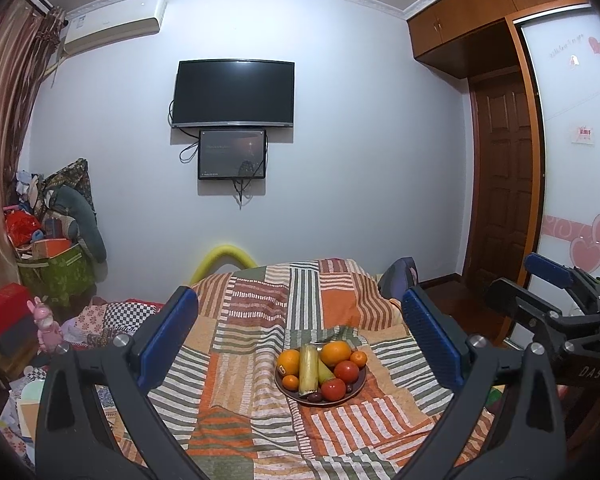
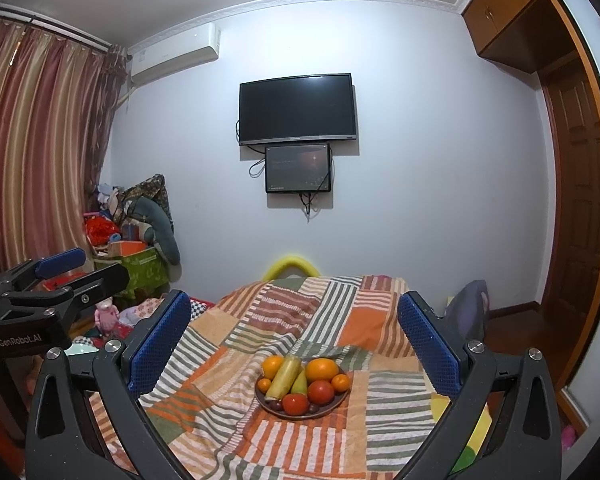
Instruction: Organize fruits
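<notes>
A dark round plate [image 1: 360,386] [image 2: 340,400] heaped with fruit sits on a striped patchwork blanket [image 1: 260,320] [image 2: 292,312] on the bed. It holds oranges [image 1: 334,353] [image 2: 321,370], small tangerines [image 1: 358,359], red tomatoes [image 1: 346,372] [image 2: 321,392], a pale green stalk [image 1: 308,368] [image 2: 284,376], a green pear [image 1: 325,372] and dark grapes [image 1: 315,397]. My left gripper [image 1: 300,336] is open and empty, well short of the plate. My right gripper [image 2: 294,340] is open and empty too, and also shows at the right of the left wrist view [image 1: 540,280].
Two dark screens [image 1: 233,94] hang on the far wall. Piled bags and boxes [image 1: 56,248] fill the left corner by the curtain [image 2: 32,140]. A wooden door [image 1: 504,184] and wardrobe [image 1: 580,140] stand at right. A yellow foam rail [image 1: 224,258] marks the bed's far end.
</notes>
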Available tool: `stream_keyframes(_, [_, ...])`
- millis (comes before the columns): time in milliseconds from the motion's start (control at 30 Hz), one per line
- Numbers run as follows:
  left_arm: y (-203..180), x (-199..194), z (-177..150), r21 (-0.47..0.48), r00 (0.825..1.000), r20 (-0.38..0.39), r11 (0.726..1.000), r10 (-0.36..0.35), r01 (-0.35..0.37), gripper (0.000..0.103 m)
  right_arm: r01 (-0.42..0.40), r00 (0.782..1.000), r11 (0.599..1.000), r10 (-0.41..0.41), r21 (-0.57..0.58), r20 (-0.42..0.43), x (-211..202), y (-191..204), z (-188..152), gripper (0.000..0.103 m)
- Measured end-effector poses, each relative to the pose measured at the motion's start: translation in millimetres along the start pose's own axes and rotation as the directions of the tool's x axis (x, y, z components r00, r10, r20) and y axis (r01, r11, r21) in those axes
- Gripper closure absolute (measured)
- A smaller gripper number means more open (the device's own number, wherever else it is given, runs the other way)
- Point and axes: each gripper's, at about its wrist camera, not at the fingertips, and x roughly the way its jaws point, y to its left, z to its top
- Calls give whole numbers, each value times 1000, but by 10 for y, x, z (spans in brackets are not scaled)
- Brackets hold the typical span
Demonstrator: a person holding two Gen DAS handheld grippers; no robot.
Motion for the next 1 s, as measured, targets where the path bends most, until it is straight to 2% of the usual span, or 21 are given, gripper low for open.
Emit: stream_keyframes(1000, [-8,79,-6,-3,1000,-14,1000,-5,5,0,5,1000,1000,-5,12,-7,16,-38,2,0])
